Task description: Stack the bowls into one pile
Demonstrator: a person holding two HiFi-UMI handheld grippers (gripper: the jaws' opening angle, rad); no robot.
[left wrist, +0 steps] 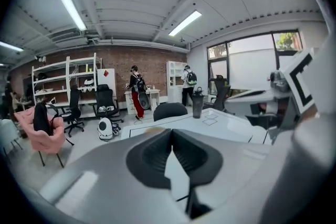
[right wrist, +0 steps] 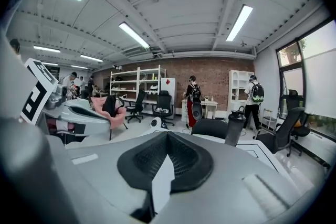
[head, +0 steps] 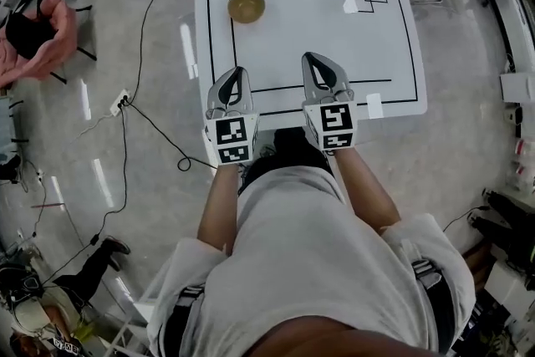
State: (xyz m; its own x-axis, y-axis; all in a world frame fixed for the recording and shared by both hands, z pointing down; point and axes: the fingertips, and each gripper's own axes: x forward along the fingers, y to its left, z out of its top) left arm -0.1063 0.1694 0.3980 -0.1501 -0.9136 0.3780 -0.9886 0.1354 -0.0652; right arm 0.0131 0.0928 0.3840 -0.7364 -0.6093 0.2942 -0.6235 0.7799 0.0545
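Bowls (head: pixel 247 6) look like one pile at the far left corner of the bench (head: pixel 334 46). Left tool (head: pixel 237 73) and right tool (head: pixel 308 58) are both closed, empty, well away. Stacking seems done; nothing left to grab.

Seen from straight above in the head view, the bowl (head: pixel 246 6) at the upper left of the surface (head: pixel 318 21) could not be told as one or several nested. In the left gripper view, only a blurred tan sliver of it showed above the grey body of the left gripper (left wrist: pixel 171 131). The head view's bottom edge cut off the person (head: pixel 318 263) below the waist.
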